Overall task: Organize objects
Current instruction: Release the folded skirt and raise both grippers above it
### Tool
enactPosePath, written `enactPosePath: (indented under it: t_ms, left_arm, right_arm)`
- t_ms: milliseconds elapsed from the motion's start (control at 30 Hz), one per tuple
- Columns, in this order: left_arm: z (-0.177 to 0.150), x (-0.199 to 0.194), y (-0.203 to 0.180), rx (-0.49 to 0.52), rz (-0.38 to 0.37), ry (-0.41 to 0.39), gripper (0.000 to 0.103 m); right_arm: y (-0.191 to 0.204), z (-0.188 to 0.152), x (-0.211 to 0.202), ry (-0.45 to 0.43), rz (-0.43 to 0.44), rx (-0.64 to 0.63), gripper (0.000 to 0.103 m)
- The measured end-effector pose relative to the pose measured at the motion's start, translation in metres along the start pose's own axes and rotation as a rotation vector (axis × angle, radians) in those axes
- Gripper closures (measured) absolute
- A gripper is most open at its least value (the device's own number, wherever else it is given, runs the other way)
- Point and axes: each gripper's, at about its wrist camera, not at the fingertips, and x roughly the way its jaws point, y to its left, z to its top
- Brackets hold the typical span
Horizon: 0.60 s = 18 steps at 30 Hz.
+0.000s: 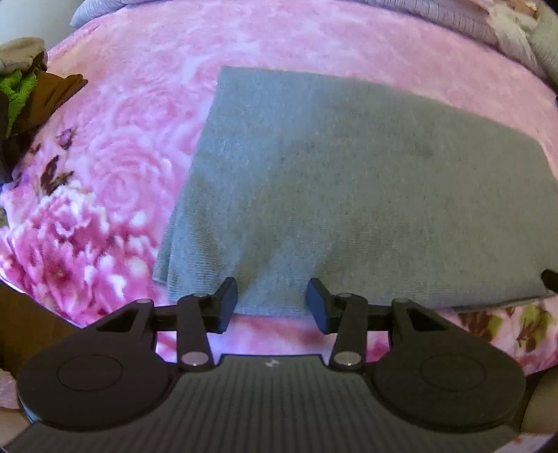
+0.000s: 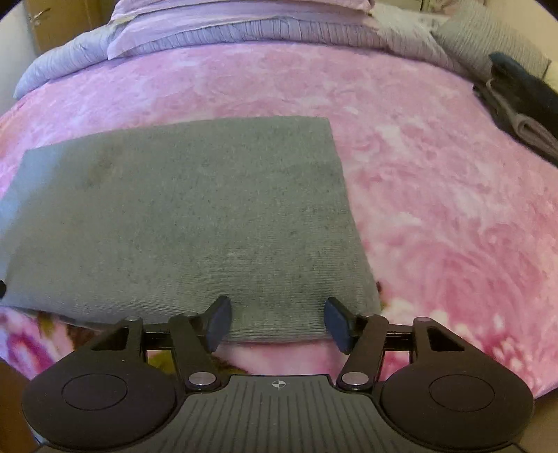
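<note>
Left wrist view shows me the left gripper (image 1: 272, 301) angled down over the near edge of a folded grey cloth (image 1: 348, 195), its jaws parted with nothing between the pads; the cloth's hem lies just past the fingertips (image 1: 226, 299) and I see no pinch on it. That grey cloth is a flat rectangle on a pink floral blanket (image 1: 132, 146) that covers the bed, filling the centre and running out toward 3 o'clock. At 9 to 10 o'clock, well apart from the cloth, a heap of clothes (image 1: 31, 90) sits at the blanket's edge, with green, brown and grey pieces in it. Along 12 o'clock I make out lilac bedding (image 1: 453, 17). At 3 to 4 o'clock a small dark tip (image 1: 549, 278) pokes in at the frame edge over the cloth; I cannot tell what it is. From the right wrist view, the right gripper (image 2: 278, 324) stands with its jaws wide apart and empty, above the same near hem, closer to the cloth's right corner. Here the grey cloth (image 2: 191, 209) spreads from the centre out toward 9 o'clock on the blanket (image 2: 436, 209). At 2 o'clock, well away from it, lies a stack of folded dark and grey garments (image 2: 519, 104), with a grey ribbed pillow (image 2: 484, 41) just behind it.
</note>
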Motion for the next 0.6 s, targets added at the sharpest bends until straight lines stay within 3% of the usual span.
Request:
enactPosePath:
  t_ms: [433, 500, 600]
  left_arm:
    - [0.004, -0.009, -0.009, -0.011, 0.043, 0.060, 0.063]
    - [0.008, -0.014, -0.009, -0.026, 0.035, 0.064, 0.067]
    - [0.022, -0.025, -0.014, -0.034, -0.038, 0.002, 0.078]
  right_arm:
    - [-0.009, 0.011, -0.013, 0.040, 0.013, 0.039, 0.047]
    - [-0.013, 0.014, -0.017, 0.012, 0.017, 0.070, 0.047]
    - [-0.016, 0.016, -0.018, -0.020, 0.005, 0.074, 0.047]
